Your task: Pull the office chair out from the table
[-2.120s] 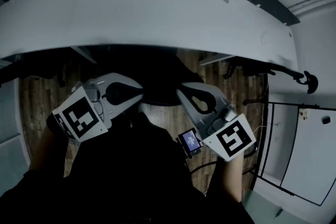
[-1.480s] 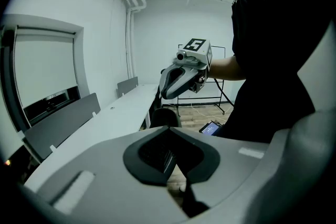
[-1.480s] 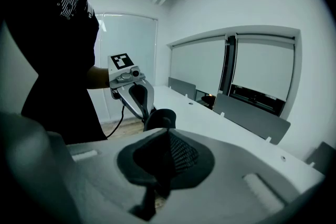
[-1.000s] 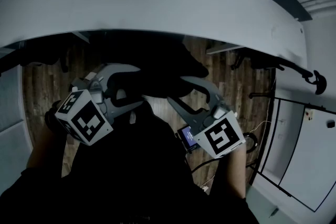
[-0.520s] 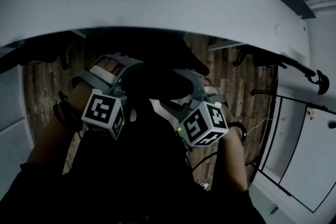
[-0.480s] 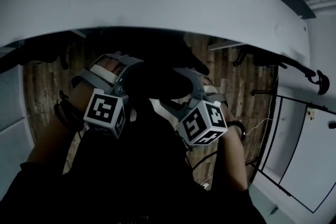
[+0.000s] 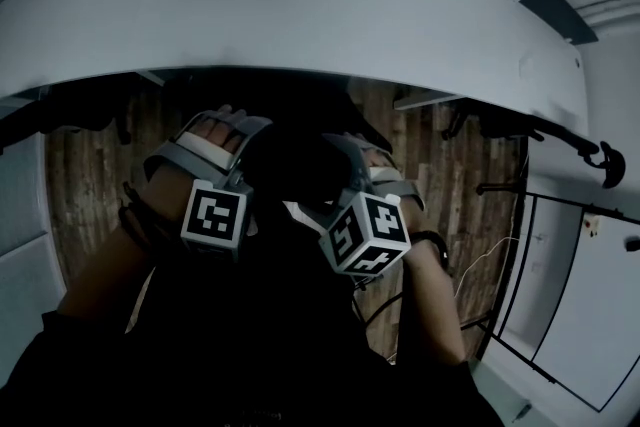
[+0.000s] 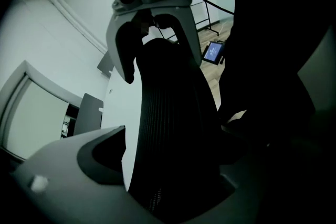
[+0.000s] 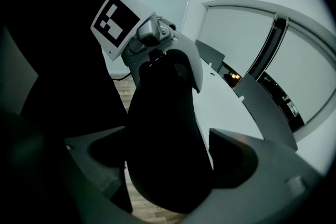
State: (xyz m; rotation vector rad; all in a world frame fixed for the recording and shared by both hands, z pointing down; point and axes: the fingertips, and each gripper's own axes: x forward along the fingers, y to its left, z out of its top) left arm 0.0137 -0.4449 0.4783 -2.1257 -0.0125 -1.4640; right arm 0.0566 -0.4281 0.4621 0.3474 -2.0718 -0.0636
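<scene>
Your left claw [image 8: 165, 165] is released. Its jaws stand wide astride the top of the chair [image 8: 168, 107], and a strip of white shows between the 9 o'clock jaw and the ribbed mesh, while the 3 o'clock jaw sits in shadow. Your right claw [image 9: 168, 160] is released too, its jaws opening, with the same dark back between them and not gripped. From your head, the left claw sits at 9 o'clock of the chair's top and the right claw at 3 o'clock. The left cube [image 7: 215, 217] and the right cube [image 7: 365, 233] face up at you and carry black-and-white square markers. The chair stands just beside the table [image 7: 300, 15], whose white curved edge sweeps across 12 o'clock. Wood floor [image 7: 85, 175] shows at 9 and 3 o'clock. In the left gripper view a small lit blue screen [image 8: 212, 52] sits at 1 o'clock, its print too small to read.
</scene>
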